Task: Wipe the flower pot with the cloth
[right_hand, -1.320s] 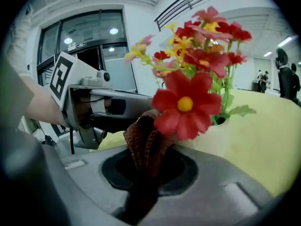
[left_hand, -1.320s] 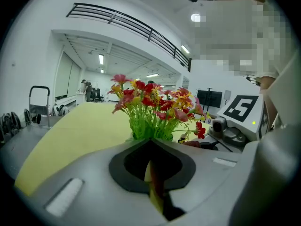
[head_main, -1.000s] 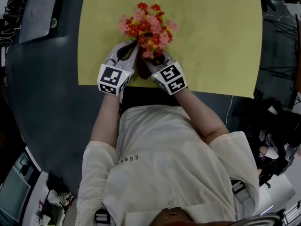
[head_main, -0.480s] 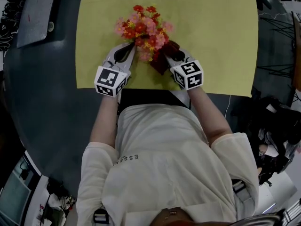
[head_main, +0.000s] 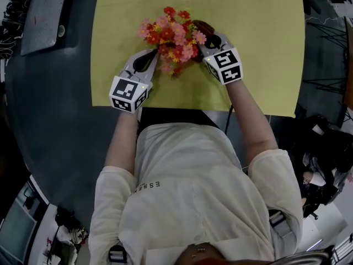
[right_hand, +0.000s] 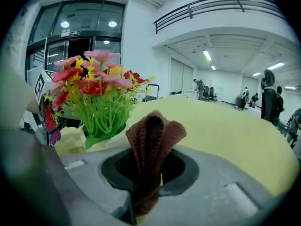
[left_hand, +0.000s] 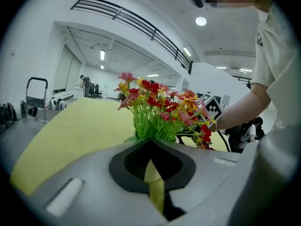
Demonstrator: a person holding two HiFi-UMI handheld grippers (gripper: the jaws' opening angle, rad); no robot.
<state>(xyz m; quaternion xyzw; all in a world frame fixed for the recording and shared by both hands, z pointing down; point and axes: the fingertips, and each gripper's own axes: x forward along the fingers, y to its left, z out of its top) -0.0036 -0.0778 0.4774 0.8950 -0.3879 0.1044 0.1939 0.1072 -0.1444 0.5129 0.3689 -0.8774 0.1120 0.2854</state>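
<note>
- Your left tool [head_main: 154, 55] is pressed together on a thin pale-yellow sliver. It looks like the rim of the flower pot [right_hand: 70, 141], so the pot sits right at that tool's tip.
- The pot's pale yellow, soft-looking and a bit crumpled, and it's mostly buried under the flowers [left_hand: 155, 102]. Those have plasticky green stems and small red, pink and yellow blooms fanning out just past the left tool's nose.
- Your right tool [head_main: 205, 33] is pinching the cloth [right_hand: 153, 135], a brown ribbed knit folded into a bunch that pokes up past the tips.
- From the right tool, the pot's just ahead and to the left of the cloth. Can't tell if they touch.
- Under both tools there's a smooth yellow mat [head_main: 253, 48] on the dark counter [head_main: 60, 104].
</note>
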